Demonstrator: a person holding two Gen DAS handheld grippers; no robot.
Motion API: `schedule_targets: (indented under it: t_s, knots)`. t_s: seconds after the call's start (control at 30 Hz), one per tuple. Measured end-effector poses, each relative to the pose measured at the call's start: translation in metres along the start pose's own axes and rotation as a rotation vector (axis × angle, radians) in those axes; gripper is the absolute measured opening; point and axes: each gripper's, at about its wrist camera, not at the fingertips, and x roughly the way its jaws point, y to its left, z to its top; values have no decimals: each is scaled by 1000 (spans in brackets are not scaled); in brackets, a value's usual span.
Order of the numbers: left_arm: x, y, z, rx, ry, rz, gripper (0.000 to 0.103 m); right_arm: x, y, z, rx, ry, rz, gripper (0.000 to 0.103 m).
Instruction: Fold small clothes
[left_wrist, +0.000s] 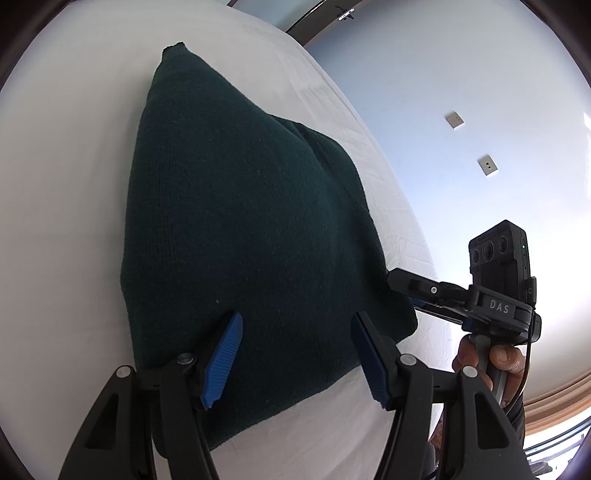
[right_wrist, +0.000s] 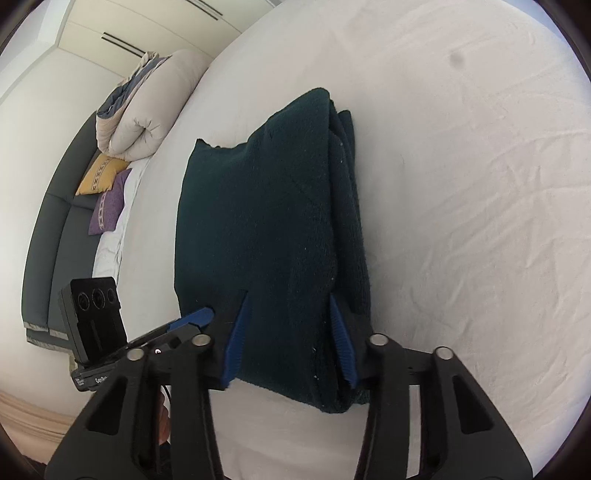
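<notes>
A dark green knit garment (left_wrist: 240, 229) lies folded on the white bed sheet (left_wrist: 66, 184). The left gripper (left_wrist: 295, 354) hovers with its jaws apart at the near edge. The right gripper (right_wrist: 290, 339) straddles the adjacent corner, jaws spread and seemingly not pinching it.

**Around the bed**

We see a white bed sheet (right_wrist: 461, 184), a rolled duvet (right_wrist: 147, 110) beside a yellow cushion (right_wrist: 99, 179) and a purple cushion (right_wrist: 108, 208), a grey headboard (right_wrist: 48, 236), and two wall sockets (left_wrist: 454, 120).
</notes>
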Motion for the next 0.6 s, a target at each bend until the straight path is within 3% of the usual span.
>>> schedule_targets:
  t_s: [0.1, 0.13, 0.33, 0.47, 0.6]
  knots:
    - [0, -1, 0, 2, 1, 2, 64, 5, 2, -5, -29, 19, -32, 21]
    - [0, -2, 0, 7, 3, 6, 64, 6, 1, -5, -28, 18, -56, 9]
    - [1, -5, -3, 35, 12, 27, 62, -3, -30, -14, 91, -22, -40, 5]
    - [4, -5, -6, 50, 15, 43, 58, -4, -60, -33, 207, -75, 42, 5]
    - [6, -9, -7, 78, 12, 68, 58, 3, -66, -37, 219, -85, 70, 5]
